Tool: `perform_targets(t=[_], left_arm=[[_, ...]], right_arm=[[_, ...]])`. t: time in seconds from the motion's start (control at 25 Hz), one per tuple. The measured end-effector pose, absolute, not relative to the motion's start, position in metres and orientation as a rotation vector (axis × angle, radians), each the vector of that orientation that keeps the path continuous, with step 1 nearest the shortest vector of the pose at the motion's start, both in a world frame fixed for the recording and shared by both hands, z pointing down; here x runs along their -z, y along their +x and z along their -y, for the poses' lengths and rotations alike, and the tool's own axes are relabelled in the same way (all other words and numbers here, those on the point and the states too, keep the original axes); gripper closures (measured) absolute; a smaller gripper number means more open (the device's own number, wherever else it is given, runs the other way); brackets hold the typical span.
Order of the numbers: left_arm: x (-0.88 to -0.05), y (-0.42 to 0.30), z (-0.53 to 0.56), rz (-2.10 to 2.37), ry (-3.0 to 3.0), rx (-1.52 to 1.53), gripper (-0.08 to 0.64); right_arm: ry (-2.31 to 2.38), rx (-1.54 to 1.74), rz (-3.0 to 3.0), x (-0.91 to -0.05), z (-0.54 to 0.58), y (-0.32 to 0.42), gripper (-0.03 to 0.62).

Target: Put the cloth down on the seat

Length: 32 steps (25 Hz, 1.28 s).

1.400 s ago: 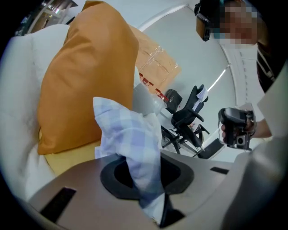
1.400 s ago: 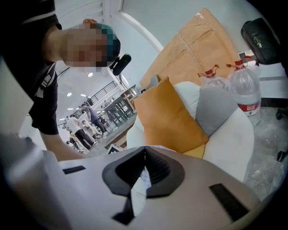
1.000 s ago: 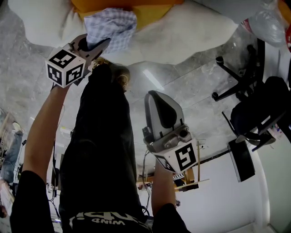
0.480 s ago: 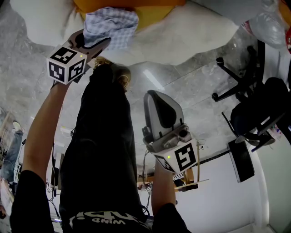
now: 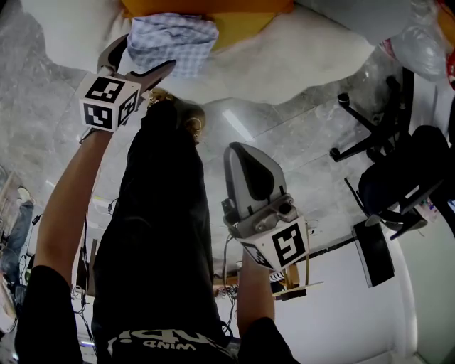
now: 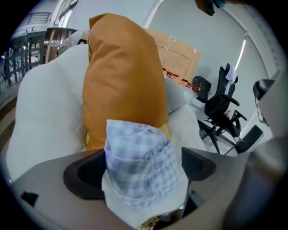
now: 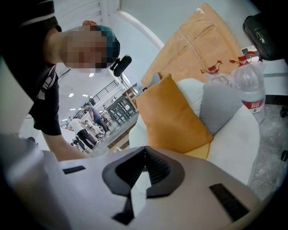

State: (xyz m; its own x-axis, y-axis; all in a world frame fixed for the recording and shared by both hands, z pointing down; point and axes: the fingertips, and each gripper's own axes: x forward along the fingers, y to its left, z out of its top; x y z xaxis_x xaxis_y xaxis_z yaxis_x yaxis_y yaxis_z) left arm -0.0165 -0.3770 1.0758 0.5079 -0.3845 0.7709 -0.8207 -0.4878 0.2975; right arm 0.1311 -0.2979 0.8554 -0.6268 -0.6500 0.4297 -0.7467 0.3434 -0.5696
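The blue-and-white checked cloth (image 5: 173, 37) (image 6: 139, 170) lies bunched on the white seat (image 5: 298, 57) (image 6: 40, 117), against an orange cushion (image 5: 234, 14) (image 6: 121, 76). My left gripper (image 5: 142, 53) (image 6: 140, 175) is at the seat's front edge. Its jaws are opening and stand wide on either side of the cloth, and the pads are not pressing on it. My right gripper (image 5: 245, 153) (image 7: 143, 170) hangs lower, over the floor beside the person's leg. Its jaws are shut with nothing between them.
A black office chair (image 5: 398, 163) (image 6: 220, 103) stands on the marble floor to the right. A grey cushion (image 7: 220, 105) and a water bottle (image 7: 249, 85) are on the seat's far side. The person's black trouser leg (image 5: 156, 234) stands just below the seat edge.
The left jaws have spread from closed on the cloth to wide apart, letting it go on the seat. The left gripper shifted slightly toward the seat. The right gripper stayed still.
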Motion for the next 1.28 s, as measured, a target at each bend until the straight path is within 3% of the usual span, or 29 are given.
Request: perform_targets(t=[0.6, 0.64, 0.68, 0.76, 0.84, 1.28], left_arm=[[-1.039, -0.021, 0.378, 1.005, 2.078, -0.798, 0.058], [-1.031, -0.018, 0.376, 0.997, 2.093, -0.783, 0.129], [-1.021, -0.014, 0.376, 0.998, 2.115, -0.762, 0.29], [-1.0, -0.007, 0.376, 1.005, 2.175, -0.715, 0.464], [-0.979, 0.0, 0.373, 1.002, 2.223, -0.676, 0.532], [-0.815, 0.038, 0.336, 0.77, 2.282, -0.368, 0.555]], right_arm=[[1.276, -1.129, 2.504, -0.834, 0.3, 0.12, 0.572], [1.274, -1.125, 2.511, -0.83, 0.301, 0.118, 0.572], [1.274, -1.119, 2.52, -0.826, 0.303, 0.117, 0.572], [1.276, -1.101, 2.541, -0.817, 0.305, 0.113, 0.572], [1.266, -1.081, 2.563, -0.807, 0.305, 0.108, 0.572], [1.169, -0.983, 2.684, -0.715, 0.295, 0.092, 0.572]])
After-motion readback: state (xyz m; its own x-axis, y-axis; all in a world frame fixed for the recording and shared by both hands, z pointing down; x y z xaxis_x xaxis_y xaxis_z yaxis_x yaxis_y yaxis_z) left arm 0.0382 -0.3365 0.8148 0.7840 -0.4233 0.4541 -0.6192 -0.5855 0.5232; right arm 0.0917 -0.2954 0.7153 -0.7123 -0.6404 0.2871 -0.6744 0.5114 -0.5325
